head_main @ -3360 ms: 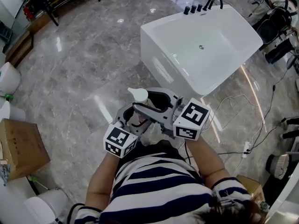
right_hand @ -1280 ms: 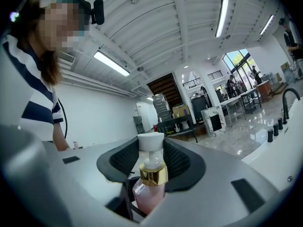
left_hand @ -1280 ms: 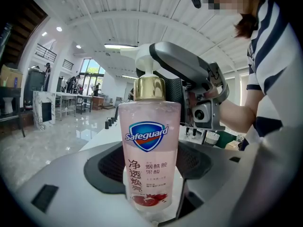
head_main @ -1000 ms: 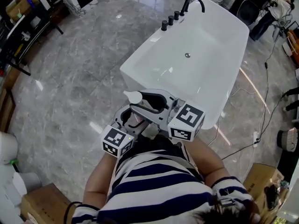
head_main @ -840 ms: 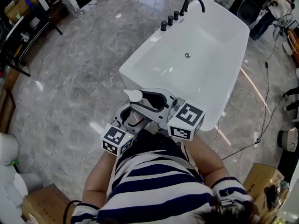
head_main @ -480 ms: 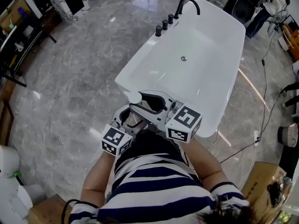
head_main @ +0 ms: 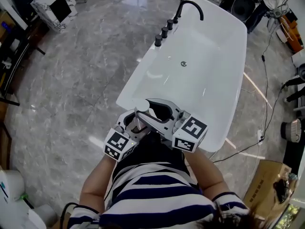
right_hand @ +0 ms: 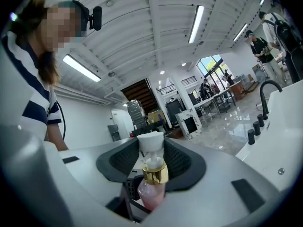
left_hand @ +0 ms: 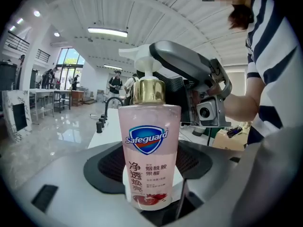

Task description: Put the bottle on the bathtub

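The pink Safeguard pump bottle (left_hand: pixel 150 150) stands upright between the jaws of my left gripper (left_hand: pixel 147 169), which is shut on its body. My right gripper (right_hand: pixel 151 162) comes in from the right and is shut round the bottle (right_hand: pixel 152 186) just under its gold collar. In the head view the white pump head (head_main: pixel 142 105) shows between the left gripper (head_main: pixel 135 124) and the right gripper (head_main: pixel 155 113), level with the near end of the white bathtub (head_main: pixel 135 78). The tub's black faucet (head_main: pixel 188 6) is at the far end.
Black knobs (head_main: pixel 164 32) line the tub's far left rim. Cables (head_main: pixel 259 80) trail over the marble floor on the right, by a cardboard box (head_main: pixel 269 182). A black-and-white cabinet (head_main: pixel 52 6) stands far left. The tub rim (right_hand: pixel 284 141) fills the right gripper view's right side.
The bathtub has come closer and now lies straight ahead, its near end under the grippers. Both grippers still hold the bottle the same way.
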`<act>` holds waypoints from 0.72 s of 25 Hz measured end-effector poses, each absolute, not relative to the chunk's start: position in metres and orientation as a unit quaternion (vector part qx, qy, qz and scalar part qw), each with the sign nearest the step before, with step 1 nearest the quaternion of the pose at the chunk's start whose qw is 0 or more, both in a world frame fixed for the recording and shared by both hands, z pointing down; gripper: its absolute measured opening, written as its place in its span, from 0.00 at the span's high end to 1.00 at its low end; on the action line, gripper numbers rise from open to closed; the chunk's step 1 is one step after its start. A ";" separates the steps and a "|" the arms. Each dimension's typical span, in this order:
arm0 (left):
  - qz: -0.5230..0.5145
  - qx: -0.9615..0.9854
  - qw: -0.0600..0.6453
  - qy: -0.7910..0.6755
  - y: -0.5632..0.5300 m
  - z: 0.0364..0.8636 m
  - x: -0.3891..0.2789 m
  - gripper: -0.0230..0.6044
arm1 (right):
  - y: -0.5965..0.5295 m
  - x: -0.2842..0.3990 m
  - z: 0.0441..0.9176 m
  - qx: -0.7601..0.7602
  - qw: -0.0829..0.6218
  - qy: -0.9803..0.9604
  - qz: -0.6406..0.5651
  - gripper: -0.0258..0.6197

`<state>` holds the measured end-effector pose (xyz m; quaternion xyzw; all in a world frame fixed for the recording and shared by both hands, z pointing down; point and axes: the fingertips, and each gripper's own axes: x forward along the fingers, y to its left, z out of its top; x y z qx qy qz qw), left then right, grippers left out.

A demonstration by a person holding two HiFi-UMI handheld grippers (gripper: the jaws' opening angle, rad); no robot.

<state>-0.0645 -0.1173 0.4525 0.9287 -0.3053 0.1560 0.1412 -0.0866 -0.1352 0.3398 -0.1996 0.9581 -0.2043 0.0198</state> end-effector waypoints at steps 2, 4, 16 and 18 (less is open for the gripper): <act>0.161 0.930 0.141 -0.298 -0.137 0.456 -0.071 0.46 | -0.155 -0.093 0.343 -0.208 0.021 0.955 -0.210 0.68; 0.166 0.932 0.140 -0.290 -0.154 0.461 -0.076 0.46 | -0.172 -0.097 0.349 -0.216 0.018 0.953 -0.212 0.68; 0.178 0.946 0.129 -0.238 -0.242 0.489 -0.085 0.46 | -0.259 -0.107 0.376 -0.269 0.002 0.937 -0.225 0.68; 0.176 0.948 0.131 -0.232 -0.252 0.492 -0.088 0.46 | -0.271 -0.110 0.379 -0.277 0.000 0.934 -0.226 0.68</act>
